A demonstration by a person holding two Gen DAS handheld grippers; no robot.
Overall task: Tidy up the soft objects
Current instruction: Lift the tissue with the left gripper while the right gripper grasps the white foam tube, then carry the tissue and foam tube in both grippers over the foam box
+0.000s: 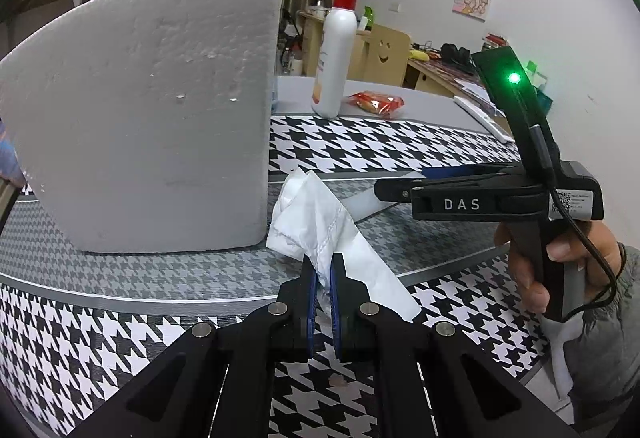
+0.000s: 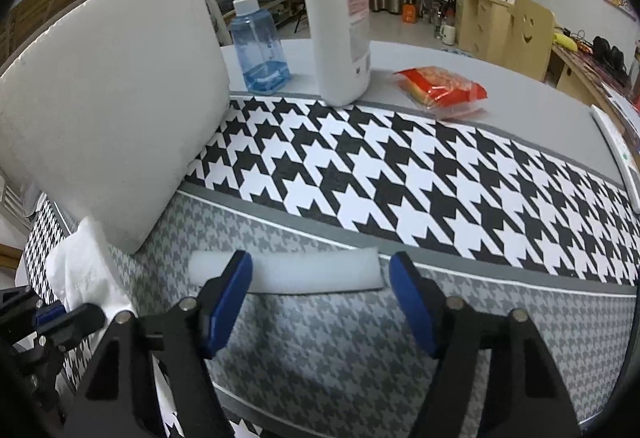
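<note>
My left gripper [image 1: 324,272] is shut on a crumpled white cloth [image 1: 316,222], which trails onto the mat beside a big white foam block [image 1: 152,110]. In the right wrist view the cloth [image 2: 84,266] lies at the lower left by the foam block [image 2: 108,126]. A thin white foam strip [image 2: 288,272] lies flat on the grey houndstooth band. My right gripper [image 2: 320,264] hangs over it, open, one blue pad on each side of the strip's length and neither pressing on it. The left wrist view shows the right gripper [image 1: 380,190] side-on, held by a hand [image 1: 532,262].
A white pump bottle [image 2: 340,10], a blue spray bottle [image 2: 258,42] and a red snack packet [image 2: 440,88] stand at the table's far side. The black-and-white houndstooth mat [image 2: 400,174] covers the middle. A white flat object [image 2: 616,142] lies at the right edge.
</note>
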